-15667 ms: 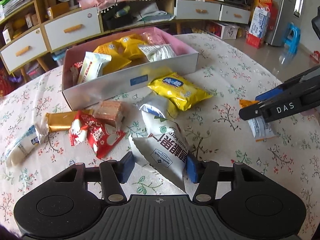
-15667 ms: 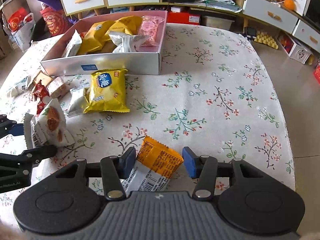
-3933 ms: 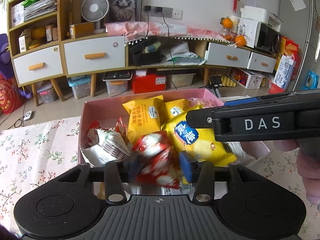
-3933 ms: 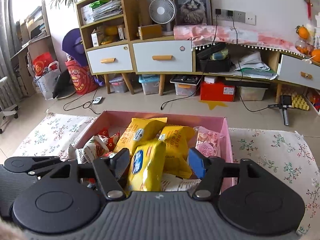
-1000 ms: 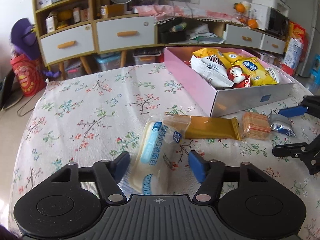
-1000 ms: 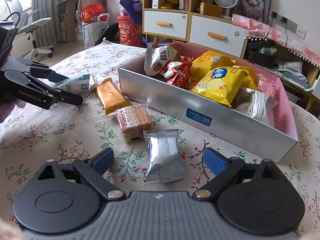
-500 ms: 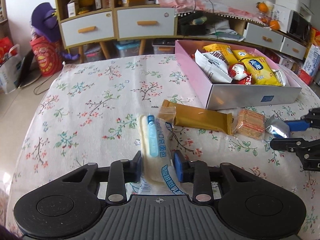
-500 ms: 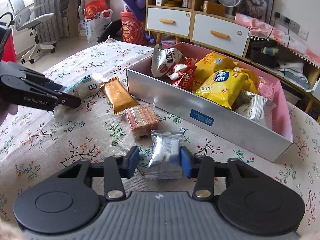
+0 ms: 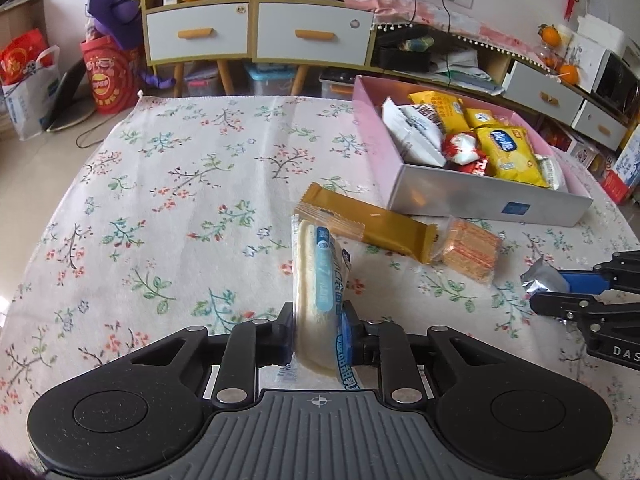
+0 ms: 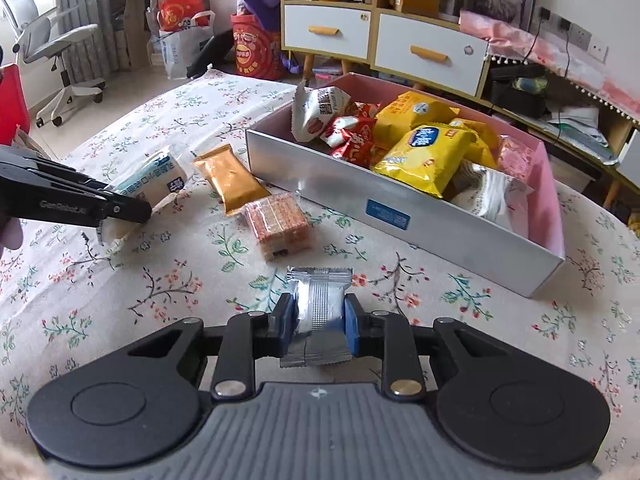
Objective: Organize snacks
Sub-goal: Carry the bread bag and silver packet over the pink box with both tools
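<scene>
My left gripper (image 9: 318,330) is shut on a white and blue bread packet (image 9: 320,280) and holds it above the floral tablecloth; the packet also shows in the right wrist view (image 10: 150,184). My right gripper (image 10: 320,326) is shut on a silver foil packet (image 10: 319,304), seen from the left wrist too (image 9: 542,278). A pink and silver box (image 10: 400,208) holds several yellow, red and white snack bags. A gold bar packet (image 9: 372,226) and an orange wafer pack (image 9: 470,248) lie on the cloth in front of the box.
The round table has a floral cloth (image 9: 180,200). Behind it stand white drawer cabinets (image 9: 256,32) and shelves. A red bag (image 9: 108,80) and a desk chair (image 10: 52,48) stand on the floor to the left.
Both grippers have lifted their packets a little off the cloth. The left one has tightened on the bread packet and turned it upright.
</scene>
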Tool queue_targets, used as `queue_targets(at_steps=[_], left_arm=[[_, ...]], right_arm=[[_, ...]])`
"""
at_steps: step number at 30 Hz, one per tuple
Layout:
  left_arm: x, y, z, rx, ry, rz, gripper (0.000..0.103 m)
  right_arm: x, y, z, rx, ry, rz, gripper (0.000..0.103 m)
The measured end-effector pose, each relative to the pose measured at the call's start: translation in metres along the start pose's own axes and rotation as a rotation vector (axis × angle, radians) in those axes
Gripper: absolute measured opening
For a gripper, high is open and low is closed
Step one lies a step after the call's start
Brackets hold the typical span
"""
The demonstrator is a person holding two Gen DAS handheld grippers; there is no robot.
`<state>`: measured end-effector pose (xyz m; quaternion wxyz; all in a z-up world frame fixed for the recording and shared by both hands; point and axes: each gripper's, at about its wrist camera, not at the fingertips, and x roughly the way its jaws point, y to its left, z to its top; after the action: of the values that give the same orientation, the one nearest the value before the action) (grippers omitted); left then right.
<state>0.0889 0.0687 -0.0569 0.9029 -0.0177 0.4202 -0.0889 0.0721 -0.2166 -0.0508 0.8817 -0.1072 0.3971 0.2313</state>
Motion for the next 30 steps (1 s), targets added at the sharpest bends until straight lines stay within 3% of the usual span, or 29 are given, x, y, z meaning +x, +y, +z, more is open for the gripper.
queue_targets(at_steps=[14, 30], left_arm=[[-0.019, -0.014, 0.003, -0.020, -0.033, -0.053, 0.019], [-0.024, -0.030, 0.019, -0.037, -0.057, -0.119, 0.019]], right_arm=[[-0.018, -0.011, -0.006, 0.032, -0.009, -0.002, 0.024], [-0.038, -0.028, 0.015, 0.134, -0.110, -0.036, 0.024]])
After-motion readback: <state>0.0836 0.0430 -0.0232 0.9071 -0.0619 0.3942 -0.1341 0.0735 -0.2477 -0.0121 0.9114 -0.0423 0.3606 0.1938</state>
